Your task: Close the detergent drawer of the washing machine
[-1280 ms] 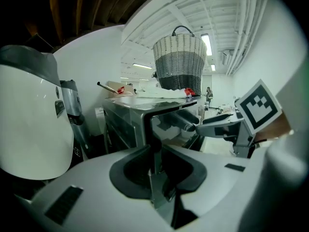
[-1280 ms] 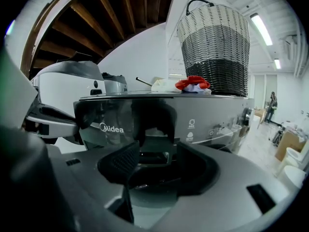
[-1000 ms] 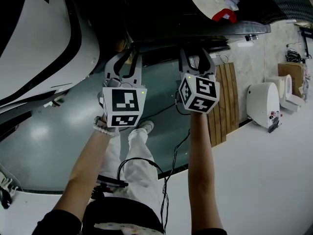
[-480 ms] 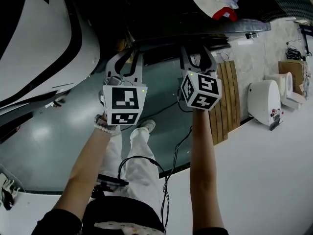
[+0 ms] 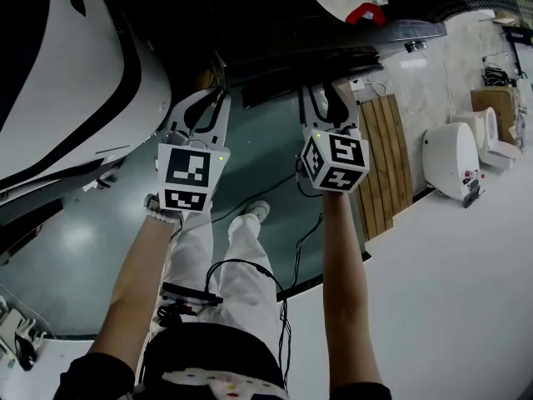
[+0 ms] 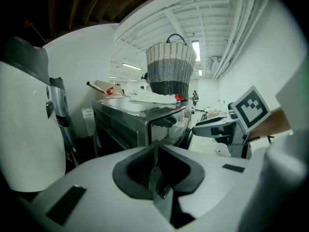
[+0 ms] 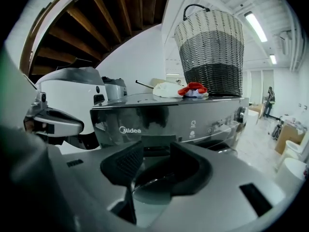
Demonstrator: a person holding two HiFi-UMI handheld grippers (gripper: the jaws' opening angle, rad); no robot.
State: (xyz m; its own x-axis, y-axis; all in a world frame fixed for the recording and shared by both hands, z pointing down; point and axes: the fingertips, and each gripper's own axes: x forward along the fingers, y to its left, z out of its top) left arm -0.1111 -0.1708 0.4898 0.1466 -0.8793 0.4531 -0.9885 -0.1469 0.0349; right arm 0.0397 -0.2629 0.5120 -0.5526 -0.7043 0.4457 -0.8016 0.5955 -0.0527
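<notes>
The dark grey washing machine [image 7: 193, 115] fills the top of the head view [image 5: 291, 48]. Its detergent drawer [image 6: 169, 121] sticks out of the front panel, showing a pale inside. In the right gripper view the drawer's front [image 7: 158, 141] lies just beyond my right gripper [image 7: 157, 152], in line with the gap. That gripper's jaws are closing, still wide apart, with nothing pressed between them. My left gripper [image 6: 154, 151] hangs to the drawer's left. Its jaws are closing and the pad tips meet on nothing. Both the left gripper [image 5: 204, 107] and the right gripper [image 5: 329, 90] point at the machine.
A woven basket [image 7: 210, 52] and white and red cloths [image 7: 186, 89] sit on the machine's top. A large white appliance [image 5: 67, 98] stands close on the left. Wooden slats [image 5: 387, 157] and white fixtures [image 5: 454, 169] are at the right. A cable [image 5: 275, 190] lies on the green floor.
Both grippers sit slightly higher and further left in the head view. The right one has edged toward the machine's front. The left gripper's fingers have drawn closer together.
</notes>
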